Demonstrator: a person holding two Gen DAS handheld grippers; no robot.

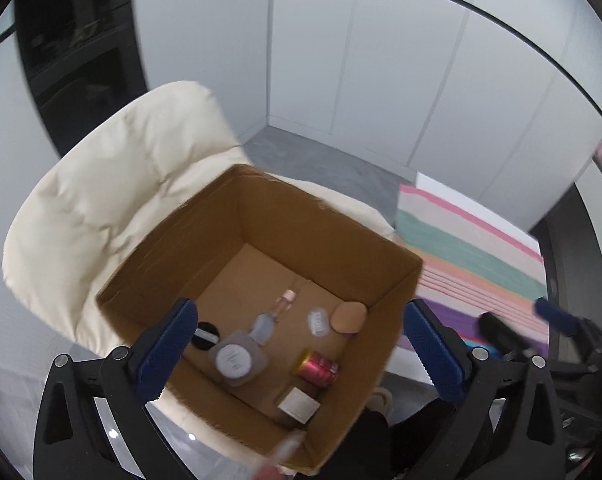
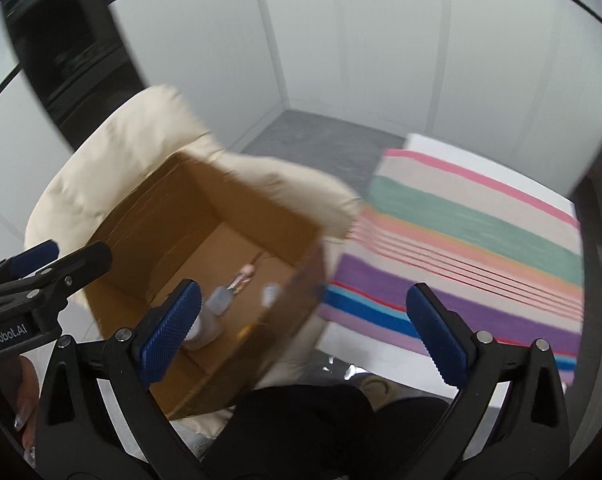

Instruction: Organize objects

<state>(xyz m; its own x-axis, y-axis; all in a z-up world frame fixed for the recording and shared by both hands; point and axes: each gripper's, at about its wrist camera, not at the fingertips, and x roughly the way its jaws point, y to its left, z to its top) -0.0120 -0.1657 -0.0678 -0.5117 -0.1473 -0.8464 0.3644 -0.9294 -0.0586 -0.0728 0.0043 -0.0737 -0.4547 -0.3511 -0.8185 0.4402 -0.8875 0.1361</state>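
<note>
An open cardboard box (image 1: 285, 216) stands on a cream padded chair (image 1: 113, 184). On its floor lie a white-lidded jar (image 1: 235, 360), a small clear bottle (image 1: 263, 326), a pink-capped vial (image 1: 285, 300), a beige sponge puff (image 1: 349, 316), a red can (image 1: 317, 368), a white square box (image 1: 299, 404) and a black compact (image 1: 207, 334). My left gripper (image 1: 301, 310) hangs open above the box with nothing between its fingers. My right gripper (image 2: 304, 292) is open and empty over the box's right wall (image 2: 301, 304); the box (image 2: 173, 208) lies to its left.
A striped cloth (image 2: 481, 240) covers a white surface to the right of the chair. Grey floor (image 1: 321, 156) and white wall panels lie behind. A person's dark-clothed legs (image 2: 301, 420) are below. A blurred pinkish object (image 1: 289, 446) shows at the box's near rim.
</note>
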